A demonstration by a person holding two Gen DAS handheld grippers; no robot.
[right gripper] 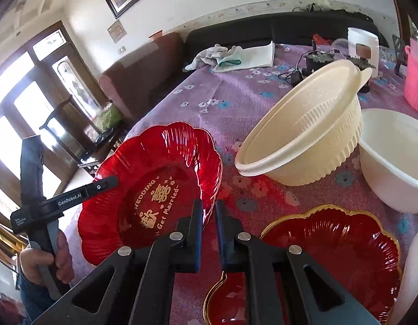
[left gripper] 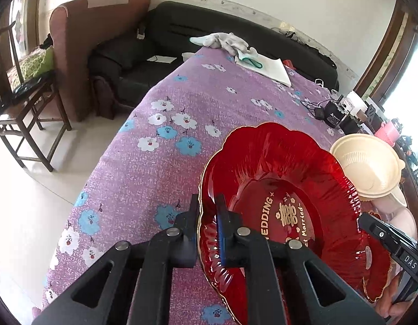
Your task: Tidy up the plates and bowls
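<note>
Both tongs grip the red scalloped plate (right gripper: 154, 189) above the flowered desk (left gripper: 154, 168), the left tongs (left gripper: 207, 211) clenched on its left rim, the right tongs (right gripper: 209, 216) on its right rim, a cream bowl (right gripper: 303, 140) just beyond.

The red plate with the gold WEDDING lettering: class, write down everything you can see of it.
The red plate is glossy, see-through red like glass or plastic, with a ribbed, scalloped rim edged in gold. Its flat centre carries gold lettering and a double-happiness sign. The left gripper is shut on its rim, one finger on each side. The right gripper is at the opposite rim. The plate is tilted above the flowered purple cloth.
</note>
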